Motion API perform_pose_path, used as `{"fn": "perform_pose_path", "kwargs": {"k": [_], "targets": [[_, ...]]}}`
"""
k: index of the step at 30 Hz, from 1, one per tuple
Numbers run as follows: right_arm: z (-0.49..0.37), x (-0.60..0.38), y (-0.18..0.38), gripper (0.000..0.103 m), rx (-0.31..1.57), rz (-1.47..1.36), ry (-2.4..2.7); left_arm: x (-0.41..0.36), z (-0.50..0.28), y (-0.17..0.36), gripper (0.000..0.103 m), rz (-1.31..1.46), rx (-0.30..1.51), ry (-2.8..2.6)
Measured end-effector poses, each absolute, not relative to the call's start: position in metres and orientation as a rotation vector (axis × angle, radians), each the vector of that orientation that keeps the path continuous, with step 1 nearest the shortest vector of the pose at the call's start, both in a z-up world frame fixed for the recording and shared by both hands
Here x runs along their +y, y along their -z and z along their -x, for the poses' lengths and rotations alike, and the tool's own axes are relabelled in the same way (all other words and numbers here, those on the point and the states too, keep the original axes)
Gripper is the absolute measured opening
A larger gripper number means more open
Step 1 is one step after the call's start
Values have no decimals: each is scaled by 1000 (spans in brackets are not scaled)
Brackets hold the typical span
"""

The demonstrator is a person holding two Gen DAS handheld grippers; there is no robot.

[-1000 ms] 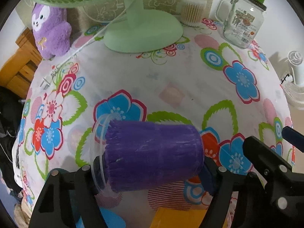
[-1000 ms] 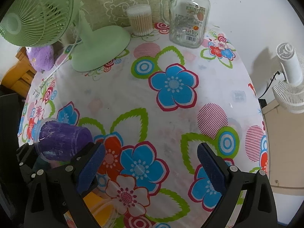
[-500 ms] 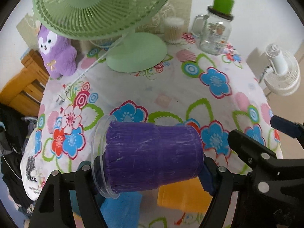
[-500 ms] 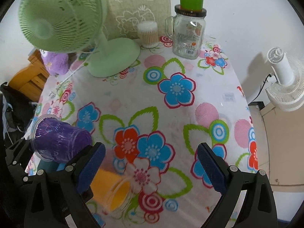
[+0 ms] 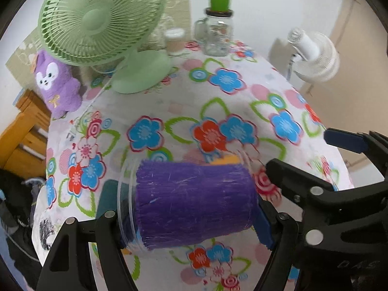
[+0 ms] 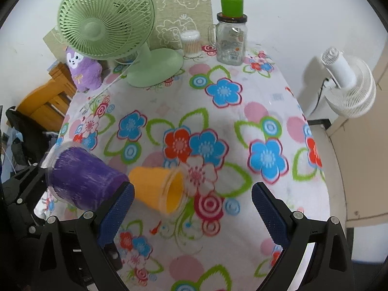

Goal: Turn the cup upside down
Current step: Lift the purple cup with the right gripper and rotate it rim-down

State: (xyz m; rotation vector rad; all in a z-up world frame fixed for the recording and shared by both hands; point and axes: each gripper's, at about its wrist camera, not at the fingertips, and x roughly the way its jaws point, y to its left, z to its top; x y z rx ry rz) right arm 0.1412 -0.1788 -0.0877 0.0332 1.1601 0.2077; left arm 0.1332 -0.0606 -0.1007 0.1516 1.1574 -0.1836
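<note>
the left claw (image 5: 194,220) is gripping the purple cup (image 5: 194,201) across its length, one finger at the clear rim end on the left and the other at the base end on the right, so the cup is lying sideways in the air above the flowered surface (image 5: 242,111). in the right wrist view the same purple cup (image 6: 82,179) is showing at the lower left, tilted, with its clear rim pointing up and to the left, and it looks to be clear of the cloth. the right claw (image 6: 194,208) is hanging wide apart and holding nothing, its blue pads framing the yellow cup (image 6: 157,189), which is lying on its side on the surface with its mouth facing the camera side and to the right.

by the look of it, the flip is in its middle step: the purple cup is carried and turned to about horizontal, neither upright nor inverted. the next move, as i judge it, is calling for the left wrist to roll on until the rim is facing down, then to lower the cup onto a bare patch of cloth beside the yellow cup, not on it, before the claw lets go. the two cups are sitting close together in both views, so a little sideways room seems needed. whether the yellow cup is also waiting for a flip, i cannot tell. the green fan (image 6: 106,19) and glass jar (image 6: 230,41) are standing well apart at the far edge.
</note>
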Motion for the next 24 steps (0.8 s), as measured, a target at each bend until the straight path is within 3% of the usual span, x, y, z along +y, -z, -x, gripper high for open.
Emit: {"fn": "perform_pose_path", "kwargs": {"k": [20,24], "targets": [[-51,-192,121,99,1199,-120,-86,-87,-56,133,79,-328,1164,457],[-45,-193,129,99,1202,-137,-80,-83,-50,137,87,-334,1166,445]]}}
